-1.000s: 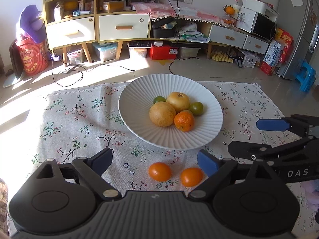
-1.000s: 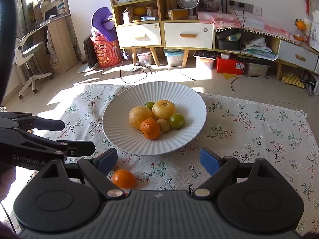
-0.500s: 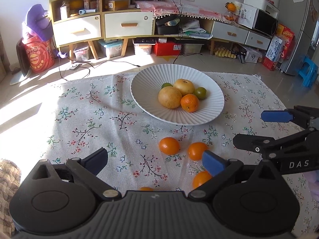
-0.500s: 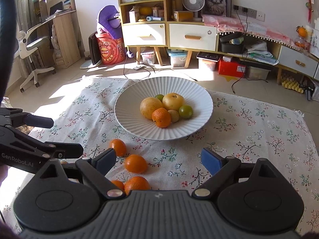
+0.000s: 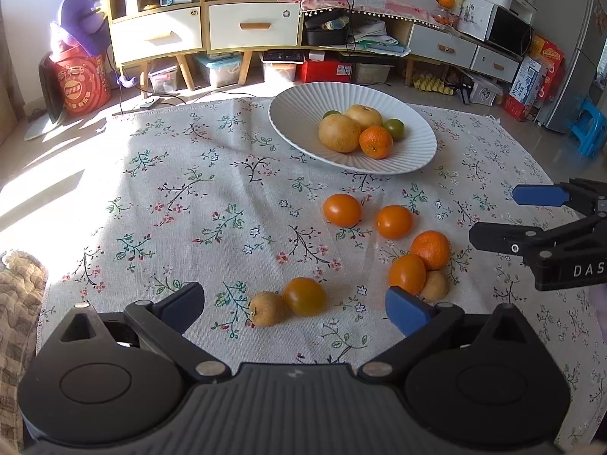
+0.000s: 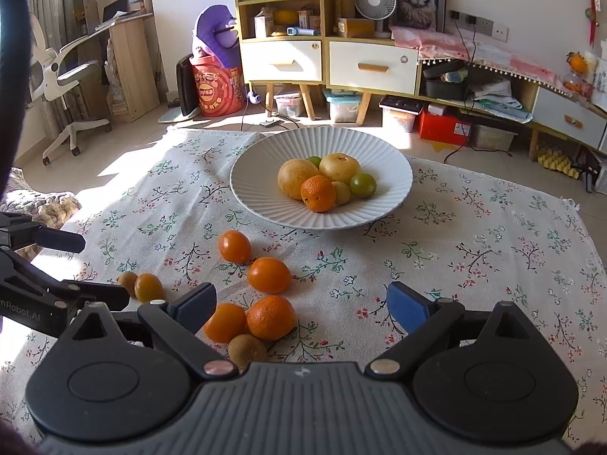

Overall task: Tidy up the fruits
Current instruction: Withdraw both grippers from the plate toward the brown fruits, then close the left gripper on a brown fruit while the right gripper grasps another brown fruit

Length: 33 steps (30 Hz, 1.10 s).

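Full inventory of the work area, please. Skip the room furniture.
plate: 1, white, ribbed, far middle of the cloth
large fruits: 2, yellow, in plate
plate mandarin: 1, orange, front of that heap
small fruits: 2, green, in plate
tan fruit: 1, in plate
loose fruits: 5, orange, on cloth
brown fruits: 2, on cloth
cloth: 1, floral
left tool: 1, black, open, empty
right tool: 1, black, jaws opening, empty

White ribbed plate [image 6: 265,204] holding two yellow pears, a mandarin [image 6: 318,193], green limes, seven loose fruits on the floral cloth [image 5: 189,208] before it, smooth oranges [image 5: 342,210], small brown kiwis [image 5: 267,308]
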Motion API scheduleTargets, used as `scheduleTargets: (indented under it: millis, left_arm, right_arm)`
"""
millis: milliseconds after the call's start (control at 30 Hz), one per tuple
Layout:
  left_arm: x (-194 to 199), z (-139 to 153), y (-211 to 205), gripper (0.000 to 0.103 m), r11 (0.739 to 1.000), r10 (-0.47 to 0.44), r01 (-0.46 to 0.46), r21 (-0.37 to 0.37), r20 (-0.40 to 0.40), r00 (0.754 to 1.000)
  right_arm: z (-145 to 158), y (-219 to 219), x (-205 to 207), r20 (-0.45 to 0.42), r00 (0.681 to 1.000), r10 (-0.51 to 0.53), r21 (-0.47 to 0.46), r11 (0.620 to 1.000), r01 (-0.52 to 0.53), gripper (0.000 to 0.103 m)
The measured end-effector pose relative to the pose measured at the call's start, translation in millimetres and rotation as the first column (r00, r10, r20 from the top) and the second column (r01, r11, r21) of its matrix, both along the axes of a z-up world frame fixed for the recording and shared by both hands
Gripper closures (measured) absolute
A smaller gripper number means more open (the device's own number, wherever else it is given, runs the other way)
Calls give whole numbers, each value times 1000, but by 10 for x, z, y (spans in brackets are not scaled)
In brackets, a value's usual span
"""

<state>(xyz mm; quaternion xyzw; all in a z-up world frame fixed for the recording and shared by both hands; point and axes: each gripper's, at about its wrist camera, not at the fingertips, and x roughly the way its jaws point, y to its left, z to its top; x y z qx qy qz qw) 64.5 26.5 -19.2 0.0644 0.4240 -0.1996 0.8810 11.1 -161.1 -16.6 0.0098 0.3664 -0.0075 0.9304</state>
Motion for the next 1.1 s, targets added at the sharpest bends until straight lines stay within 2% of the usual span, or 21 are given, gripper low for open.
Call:
scheduleTargets:
  millis: [267,767,867,933,1000,1100]
  left_arm:
    - [-153,-140,43,8,999,-38,38,30,-28,999]
    - [-407,-364,-74,10,989,-150,150,-4,-88,985]
    - [-432,-380,-102,15,987,-163,163,-10,-95,982]
    - [-443,-389,-117,24,985,-172,172,-11,-99,980]
    - [-462,-387,-131,28,983,-182,182,-12,-93,979]
    - [-468,-380,-137,37,982,-189,188,-24,-95,977]
  right_arm:
    - [-143,114,-42,-41,998,38,-43,998,-40,7]
    - [-376,332,-120,-123,985,123,-68,989,-132,8]
    - [-391,339,-103,-129,983,132,-65,988,-141,10]
    - [-402,359,-103,-129,982,139,-66,987,-148,11]
    - [-417,369,-91,-128,982,142,-70,986,-152,14]
    - [-433,378,-76,-130,981,147,-69,985,-157,21]
